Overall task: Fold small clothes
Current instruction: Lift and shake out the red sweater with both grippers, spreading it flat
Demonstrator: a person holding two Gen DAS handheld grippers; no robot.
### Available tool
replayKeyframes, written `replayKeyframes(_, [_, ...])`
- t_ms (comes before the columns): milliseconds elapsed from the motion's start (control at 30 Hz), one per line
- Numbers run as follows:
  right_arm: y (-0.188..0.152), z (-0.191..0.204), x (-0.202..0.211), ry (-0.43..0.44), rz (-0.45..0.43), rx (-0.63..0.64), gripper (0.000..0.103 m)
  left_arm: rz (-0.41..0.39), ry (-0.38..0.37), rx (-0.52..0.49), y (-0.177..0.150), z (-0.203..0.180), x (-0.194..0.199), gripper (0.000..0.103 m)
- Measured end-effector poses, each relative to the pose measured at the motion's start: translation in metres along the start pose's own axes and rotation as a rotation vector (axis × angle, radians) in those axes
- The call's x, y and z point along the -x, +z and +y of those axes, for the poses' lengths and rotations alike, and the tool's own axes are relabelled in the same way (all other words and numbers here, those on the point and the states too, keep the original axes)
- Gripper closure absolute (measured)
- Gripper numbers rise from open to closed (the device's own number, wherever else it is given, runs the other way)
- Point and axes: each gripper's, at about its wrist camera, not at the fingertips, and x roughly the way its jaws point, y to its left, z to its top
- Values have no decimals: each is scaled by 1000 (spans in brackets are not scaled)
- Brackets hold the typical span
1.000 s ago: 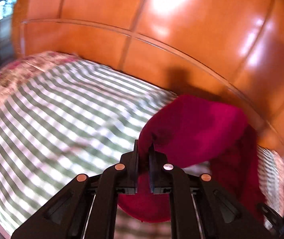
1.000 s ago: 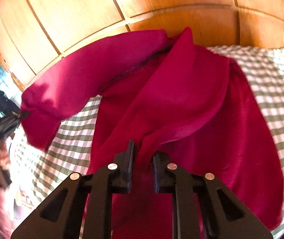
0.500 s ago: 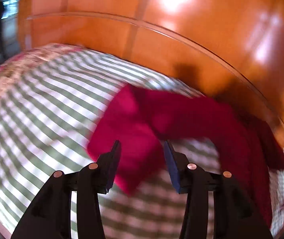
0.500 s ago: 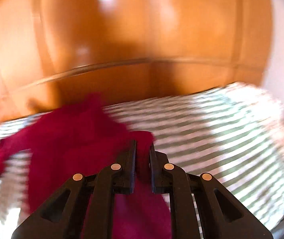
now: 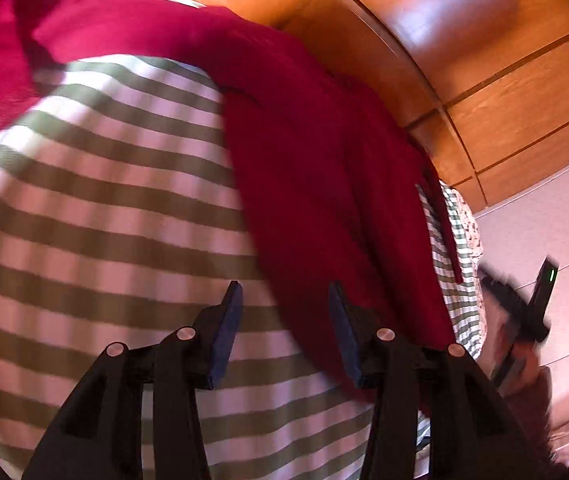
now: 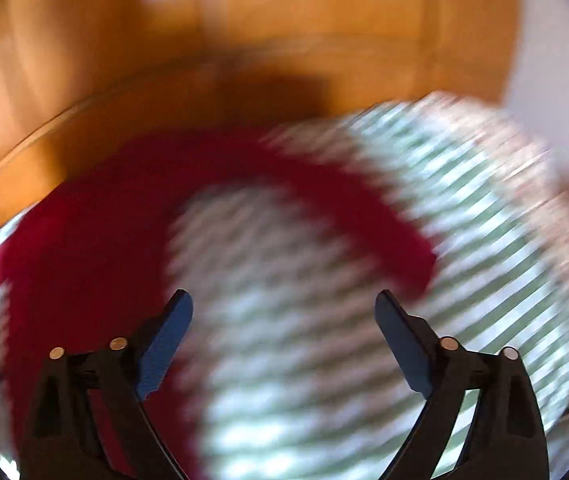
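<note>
Glossy orange-brown wooden panelling [image 5: 504, 80] fills the background behind a bed covered w/ a green-and-white striped sheet [image 5: 104, 208]; same striped sheet shows in right wrist view, heavily blurred.

Dark red soft fabric garment [image 5: 324, 184] lies on the striped sheet, close under the wooden panelling. In left wrist view its body runs down the sheet's right part, w/ one long sleeve stretched along the top toward the upper left corner, lying flat. Garment's lower edge passes just beside the left gripper [image 5: 284, 332], at its right finger; fabric partly behind that finger, contact can't be told for sure.

Left gripper: black frame, dark blue pads, fingers spread approx halfway and opening. Nothing pinched; between the fingertips mostly bare striped sheet plus the garment's edge.

Right gripper [image 6: 284, 320]: black frame, blue pads, fingers spread very wide and opening, pointed down at the striped sheet. Nothing between them but sheet. In this view the garment curves in an arc above and left of the gripper; its body passes behind the left finger, sleeve end near the right fingertip, not touching as far as blur allows.

Right edge of left wrist view, beyond the striped sheet: a blurred black device w/ a small green light [image 5: 546, 292].
</note>
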Motion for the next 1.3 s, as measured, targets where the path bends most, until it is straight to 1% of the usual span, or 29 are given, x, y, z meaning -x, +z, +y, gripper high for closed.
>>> replayKeyframes(33, [-14, 10, -5, 34, 34, 15, 17, 7, -19, 11, 1, -4, -5, 54])
replayKeyframes(67, [-30, 23, -13, 75, 83, 33, 22, 9, -24, 14, -2, -6, -7, 53])
replayKeyframes(100, [-42, 38, -18, 89, 113, 48, 26, 5, -14, 16, -2, -9, -10, 53])
replayKeyframes(133, [-54, 51, -24, 99, 145, 74, 32, 0, -4, 14, -2, -11, -12, 56])
replayKeyframes(167, [-64, 64, -27, 82, 141, 114, 34, 0, 3, 6, -3, -13, -14, 74])
replayKeyframes(200, [-69, 75, -26, 60, 124, 141, 38, 15, 3, -6, -3, -15, -17, 86])
replayKeyframes(233, [-69, 81, -25, 74, 125, 157, 56, 27, 2, -10, -4, -16, -18, 90])
replayKeyframes(267, [-65, 83, -20, 97, 130, 151, 78, 15, 0, -12, -4, -16, -12, 91])
replayKeyframes(300, [-61, 87, -11, 84, 112, 164, 87, 3, -4, -24, -2, -16, -4, 91])
replayKeyframes(333, [-58, 89, -4, 78, 89, 181, 92, -18, -6, -50, -1, -19, 11, 92])
replayKeyframes(367, [-55, 91, 6, 82, 62, 194, 93, -33, -11, -62, -1, -19, 20, 92])
replayKeyframes(433, [-47, 91, 31, 88, 11, 209, 93, -66, -28, -88, 2, -17, 56, 92])
replayKeyframes(500, [-44, 87, 60, 97, -42, 213, 94, -91, -29, -103, 4, -13, 84, 93])
replayKeyframes(567, [-53, 82, 81, 129, -54, 213, 94, -94, -38, -100, 2, -3, 114, 93])
replayKeyframes(633, [-69, 82, 86, 121, -39, 239, 94, -89, -11, -93, -5, 12, 135, 94])
replayKeyframes(700, [-93, 78, 77, 108, 20, 248, 94, -70, 16, -81, -15, 23, 140, 93])
replayKeyframes(800, [-130, 71, 60, 96, 115, 242, 94, -9, 62, -54, -42, 40, 127, 93])
replayKeyframes(867, [-144, 70, 49, 63, 154, 248, 94, 25, 134, -57, -60, 46, 114, 92])
replayKeyframes(900, [-148, 68, 45, 48, 167, 248, 94, 23, 168, -62, -62, 46, 112, 92])
replayKeyframes(933, [-148, 67, 45, 50, 167, 239, 94, 3, 219, -70, -66, 49, 111, 82])
replayKeyframes(967, [-145, 65, 47, 60, 158, 227, 85, -10, 234, -64, -66, 52, 113, 65])
replayKeyframes(1000, [-140, 64, 50, 56, 142, 218, 75, -48, 257, -38, -64, 57, 120, 60])
replayKeyframes(1033, [-136, 64, 56, 49, 116, 209, 44, -96, 286, -17, -61, 62, 128, 58])
replayKeyframes(1067, [-130, 65, 62, 42, 69, 196, 23, -132, 316, -14, -57, 65, 136, 57])
replayKeyframes(1133, [-117, 74, 69, 62, 2, 183, 22, -198, 399, -20, -49, 68, 148, 55])
replayKeyframes(1200, [-107, 88, 68, 90, -35, 174, 22, -255, 466, -39, -40, 70, 157, 49])
replayKeyframes(1233, [-102, 99, 65, 126, -53, 165, 20, -280, 502, -53, -36, 70, 161, 45])
replayKeyframes(1267, [-99, 110, 58, 154, -55, 160, 18, -305, 549, -81, -30, 70, 162, 42])
replayKeyframes(1300, [-98, 124, 53, 177, -52, 163, 18, -316, 578, -114, -25, 70, 160, 40])
